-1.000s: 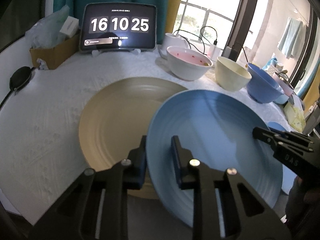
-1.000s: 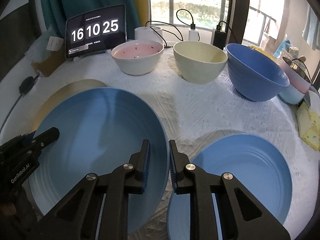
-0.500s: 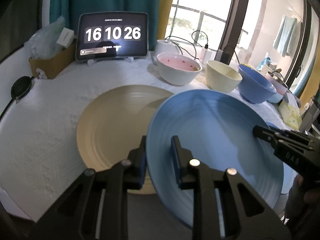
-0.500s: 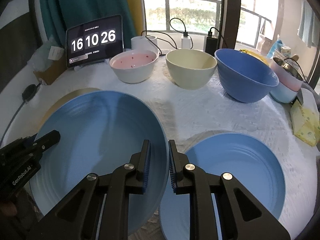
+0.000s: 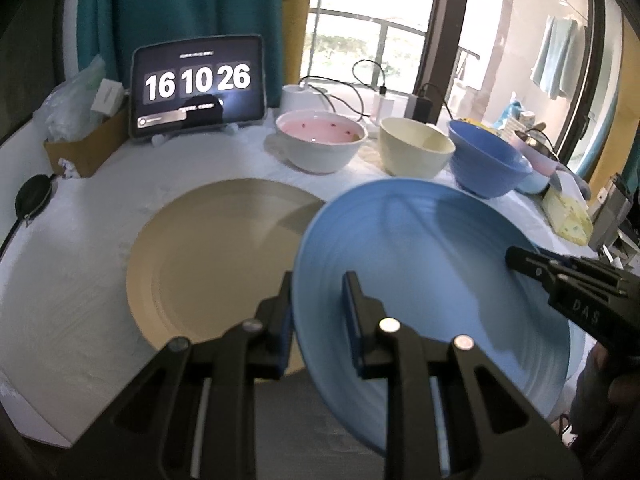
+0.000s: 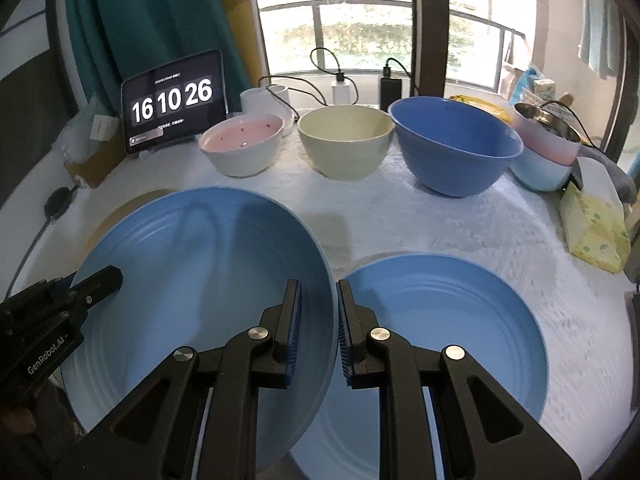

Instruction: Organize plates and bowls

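Observation:
A large blue plate [image 5: 432,264] [image 6: 192,280] hangs above the table, held at opposite rims. My left gripper [image 5: 318,312] is shut on its left rim and my right gripper [image 6: 318,320] is shut on its right rim. Under its left part lies a beige plate [image 5: 216,256] flat on the table, only a sliver of it showing in the right wrist view [image 6: 120,210]. A second blue plate [image 6: 444,328] rests on the table to the right. At the back stand a white bowl with pink inside [image 6: 242,146], a cream bowl [image 6: 346,140] and a blue bowl [image 6: 454,146].
A tablet clock [image 5: 198,86] stands at the back left beside a cardboard box [image 5: 86,144]. Chargers and cables [image 6: 342,88] lie behind the bowls. Stacked pink and pale blue bowls [image 6: 546,152] and a yellow tissue pack [image 6: 594,232] sit at the right.
Both grippers have lifted the large blue plate a little and carried it level; the table and bowls now sit lower and farther in both views.

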